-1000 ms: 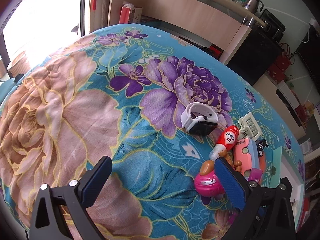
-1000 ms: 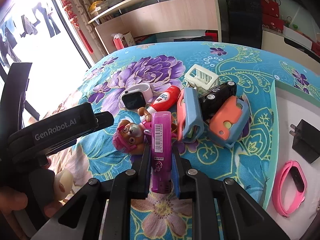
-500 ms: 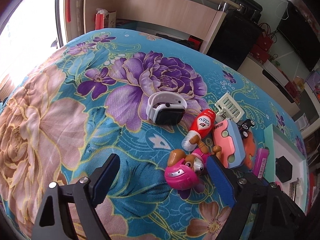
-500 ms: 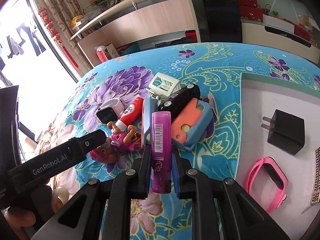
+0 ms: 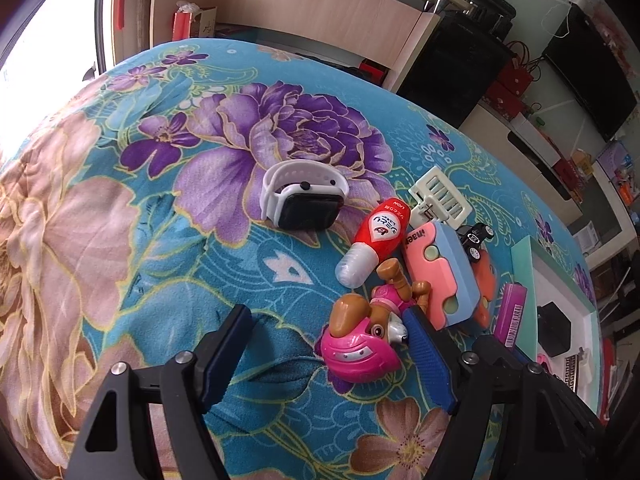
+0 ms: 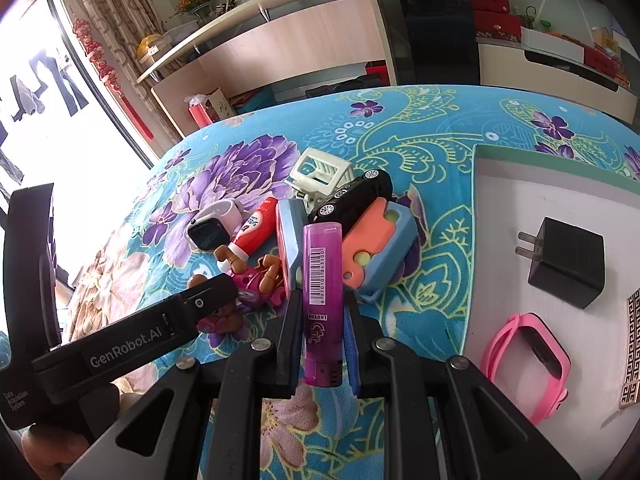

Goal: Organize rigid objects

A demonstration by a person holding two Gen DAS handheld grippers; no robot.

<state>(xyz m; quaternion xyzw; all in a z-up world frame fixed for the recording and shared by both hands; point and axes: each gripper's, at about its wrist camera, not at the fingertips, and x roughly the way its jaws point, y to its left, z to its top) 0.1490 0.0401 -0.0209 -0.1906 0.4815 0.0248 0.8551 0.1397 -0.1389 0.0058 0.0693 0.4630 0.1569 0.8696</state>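
Toy pup (image 5: 366,334) between closing left gripper (image 5: 332,356) jaws; right gripper (image 6: 322,340) clamps purple tube (image 6: 322,300) — tray edge (image 6: 472,240) beside.

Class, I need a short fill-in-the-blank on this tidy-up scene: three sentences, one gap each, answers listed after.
1. The right gripper is shut on a ____ tube with a barcode.
2. In the white tray, the black charger plug lies beside a ____ wristband.
3. The left gripper has the ____ toy between its closing jaws.

Answers: purple; pink; puppy
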